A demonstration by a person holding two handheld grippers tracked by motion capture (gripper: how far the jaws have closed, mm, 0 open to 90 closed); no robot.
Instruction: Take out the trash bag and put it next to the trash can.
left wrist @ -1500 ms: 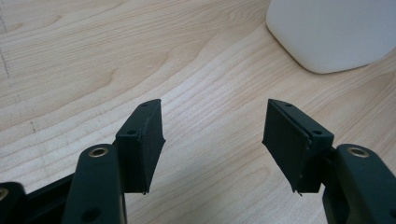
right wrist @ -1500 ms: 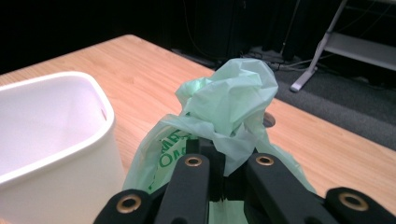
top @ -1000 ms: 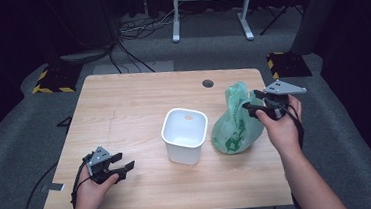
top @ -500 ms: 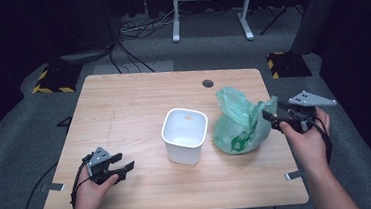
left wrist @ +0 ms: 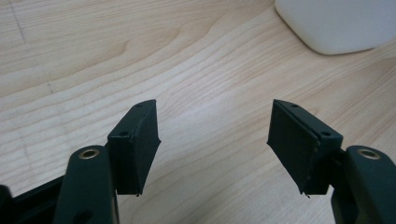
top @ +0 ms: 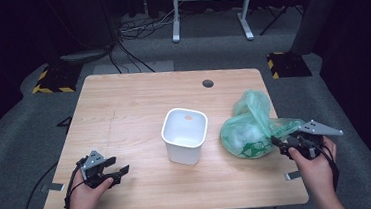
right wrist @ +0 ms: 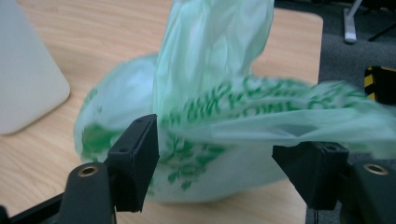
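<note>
I see a light wood table (top: 124, 114) with a white tub (top: 186, 134) standing upright near its middle, open mouth up. Right of the tub, close but apart, lies a green plastic bag (top: 248, 129), translucent with darker green print, something pale bunched inside. Its bulk sits on the table near the right edge. Long axis runs roughly left-right, with a flap of film stretched out rightward toward my right gripper (top: 289, 144); a second lobe of the bag stands up toward the far side.

In the right gripper view the bag (right wrist: 210, 116) fills the space ahead, and the stretched flap passes across between the jaws. Jaws stand wide apart there, flap not pinched; can't tell if it touches the right jaw.

Left gripper (top: 112, 171) sits at the near left of the table, in my left hand (top: 87, 192), pointing right toward the tub, well apart from it. Left gripper view: jaws wide, nothing between, bare wood below, tub (left wrist: 336, 23) corner at the far right.
</note>
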